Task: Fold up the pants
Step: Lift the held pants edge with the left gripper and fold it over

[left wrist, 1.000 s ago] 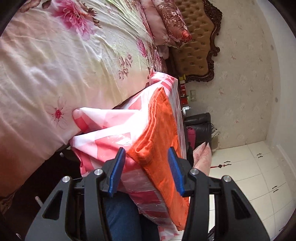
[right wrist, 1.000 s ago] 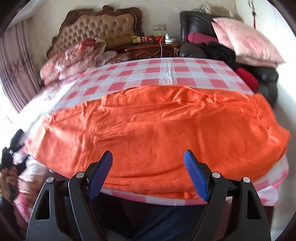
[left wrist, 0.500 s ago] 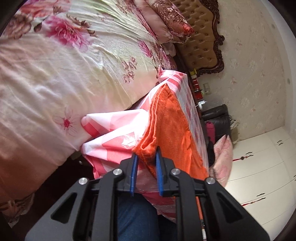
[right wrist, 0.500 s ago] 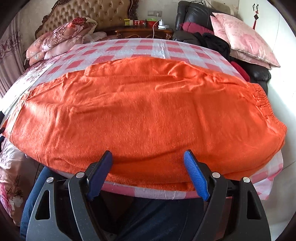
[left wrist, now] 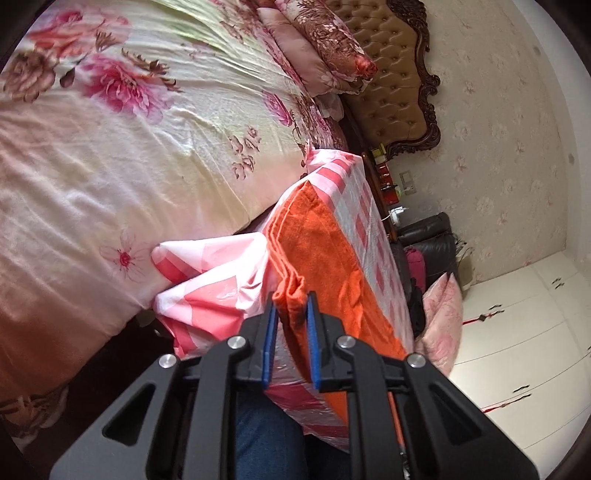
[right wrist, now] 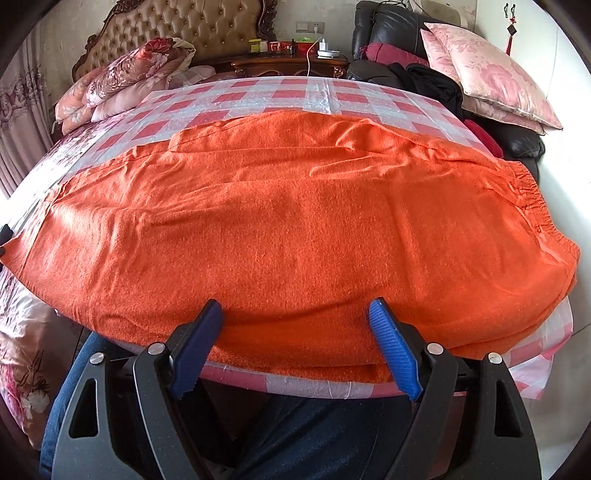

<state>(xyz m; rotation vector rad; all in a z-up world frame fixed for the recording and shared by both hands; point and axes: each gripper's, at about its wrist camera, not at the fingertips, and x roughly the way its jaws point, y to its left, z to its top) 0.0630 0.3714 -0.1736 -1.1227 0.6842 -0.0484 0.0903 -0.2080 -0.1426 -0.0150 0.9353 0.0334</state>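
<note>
Here, pants corner between left gripper pads

I see a checked cloth beyond my jaws, a tufted headboard farther off, and pink cushions far right.

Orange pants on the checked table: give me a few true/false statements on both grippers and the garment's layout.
1. The left gripper is clamped on a corner of the orange pants. True.
2. The right gripper is shut on the fabric. False: its jaws stand wide open at the near edge of the pants, gripping nothing.
3. The pants lie on a red-and-white checked cloth. True.
4. The elastic waistband is at the left end in the right wrist view. False: it is at the right end.
</note>
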